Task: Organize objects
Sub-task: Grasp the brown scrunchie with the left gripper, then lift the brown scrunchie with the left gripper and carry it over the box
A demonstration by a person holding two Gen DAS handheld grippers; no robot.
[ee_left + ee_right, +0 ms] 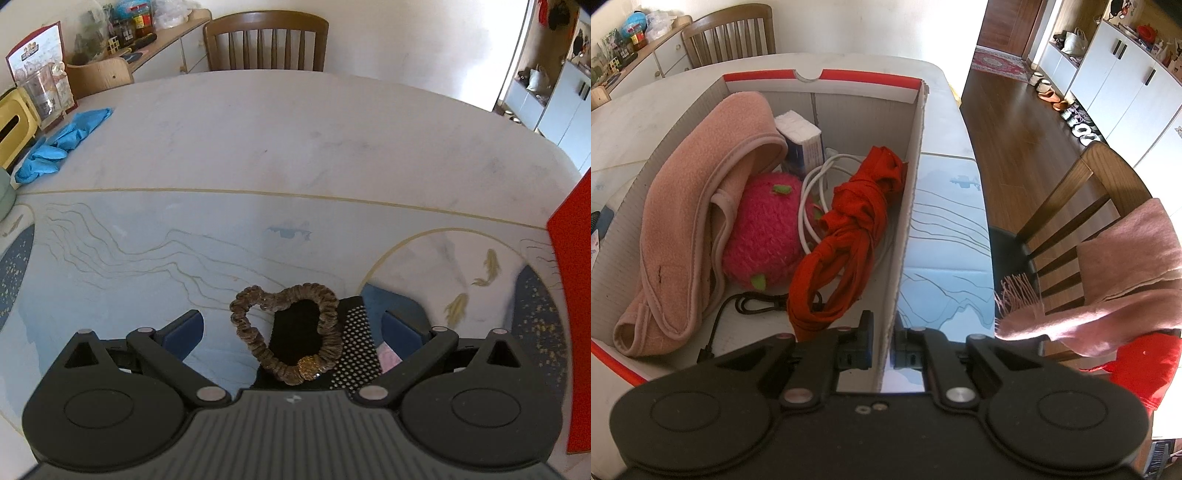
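Observation:
A brown ruffled scrunchie with a gold clasp lies on a black cloth with white dots on the patterned table mat. My left gripper hangs just above them, open wide, its blue pads on either side and touching nothing. My right gripper is shut on the right wall of the red-trimmed cardboard box. Inside the box lie a pink cloth, a pink plush, a knotted red cloth, a white cable, a black cable and a tissue pack.
The box's red outer side stands at the right of the left wrist view. Blue gloves, a yellow tissue box and a glass jar sit at the table's far left. A chair stands behind; another chair carries a pink scarf.

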